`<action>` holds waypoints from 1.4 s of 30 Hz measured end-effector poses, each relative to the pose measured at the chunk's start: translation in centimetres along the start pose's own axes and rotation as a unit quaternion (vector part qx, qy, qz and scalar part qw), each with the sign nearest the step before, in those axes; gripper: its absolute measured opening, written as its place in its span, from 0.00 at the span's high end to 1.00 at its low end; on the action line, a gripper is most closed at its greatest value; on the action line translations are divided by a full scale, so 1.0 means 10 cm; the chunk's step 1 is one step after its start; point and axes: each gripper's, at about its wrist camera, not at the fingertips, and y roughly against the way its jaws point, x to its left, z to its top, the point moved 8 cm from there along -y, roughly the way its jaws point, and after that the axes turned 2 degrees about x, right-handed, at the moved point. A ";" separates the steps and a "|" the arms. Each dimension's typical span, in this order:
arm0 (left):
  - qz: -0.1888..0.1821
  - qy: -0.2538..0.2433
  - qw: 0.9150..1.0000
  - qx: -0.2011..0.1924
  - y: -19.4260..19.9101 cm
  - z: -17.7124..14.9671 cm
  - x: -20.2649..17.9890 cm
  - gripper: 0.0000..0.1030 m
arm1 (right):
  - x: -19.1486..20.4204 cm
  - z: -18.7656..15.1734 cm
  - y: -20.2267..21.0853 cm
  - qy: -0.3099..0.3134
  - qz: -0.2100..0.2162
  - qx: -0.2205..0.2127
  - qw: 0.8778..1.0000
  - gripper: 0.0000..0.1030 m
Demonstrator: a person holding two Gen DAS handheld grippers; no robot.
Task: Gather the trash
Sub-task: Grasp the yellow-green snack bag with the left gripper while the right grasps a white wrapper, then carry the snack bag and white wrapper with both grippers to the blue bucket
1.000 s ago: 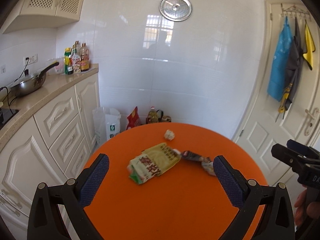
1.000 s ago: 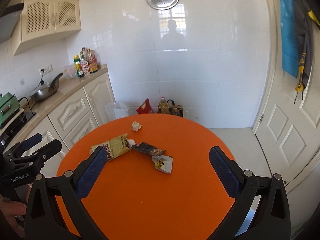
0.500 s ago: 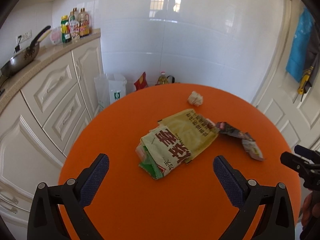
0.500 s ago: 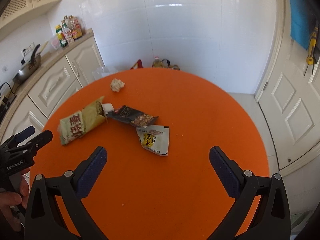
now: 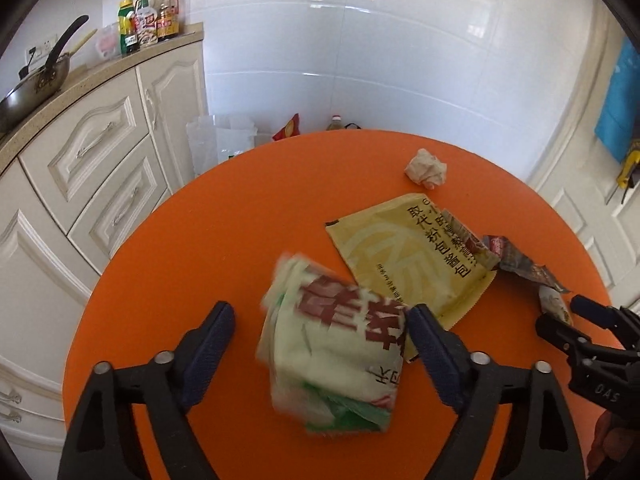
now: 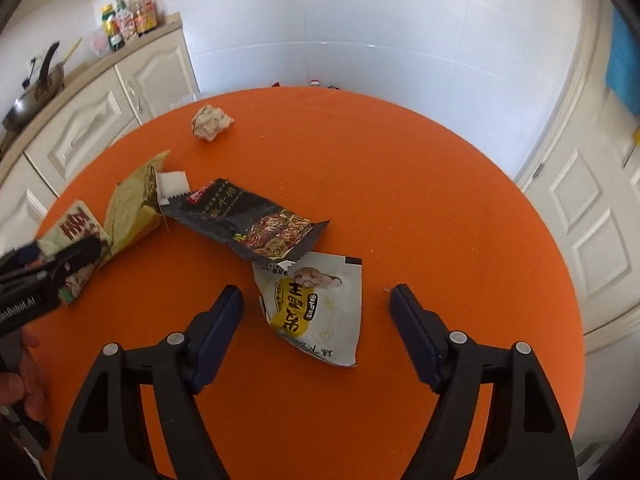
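Left gripper [image 5: 320,330]: jaws just closing, not yet clamped, straddling the green-and-white wrapper [image 5: 334,356]; its right pad is touching the wrapper's edge.
Right gripper [image 6: 316,306]: jaws just closing, unclamped, white packet [image 6: 316,306] lying between them.
Table [image 6: 440,200]: orange, round.
Yellow wrapper [image 5: 412,256]: lying at 1 o'clock from the green-and-white wrapper.
Black wrapper [image 6: 248,220]: lying at 11 o'clock from the white packet.
Crumpled tissue [image 6: 211,122]: sitting apart, at 11 o'clock.

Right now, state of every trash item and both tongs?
left tongs: jaws just closing, green-and-red packet between them, right pad at its edge, left pad clear.
right tongs: jaws just closing, white-and-yellow packet between them, not gripped.
green-and-red packet: crumpled, on the table.
yellow packet: flat, torn open.
dark wrapper: flat, torn open.
white-and-yellow packet: flat, torn open.
crumpled tissue: balled up, lying apart.
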 end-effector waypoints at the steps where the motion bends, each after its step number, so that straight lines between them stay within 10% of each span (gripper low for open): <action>1: -0.004 0.000 1.000 -0.001 -0.04 0.07 -0.03 0.35 | 0.01 0.00 0.01 0.002 0.005 -0.006 1.000 0.39; 9: -0.038 -0.004 0.999 0.005 -0.18 0.29 -0.17 0.72 | -0.05 -0.07 0.10 0.007 0.009 -0.013 1.000 0.59; 30: -0.097 -0.042 0.994 -0.010 -0.46 1.03 -0.53 0.88 | -0.28 -0.36 0.41 -0.049 0.060 -0.014 0.997 0.83; 38: -0.119 -0.064 0.991 -0.021 -0.35 1.05 -0.73 0.88 | -0.47 -0.50 0.64 -0.079 0.071 -0.026 0.994 0.84; 42: -0.132 -0.075 0.988 -0.033 0.23 0.51 -0.51 0.88 | -0.53 -0.54 0.80 -0.083 0.073 -0.040 0.993 0.84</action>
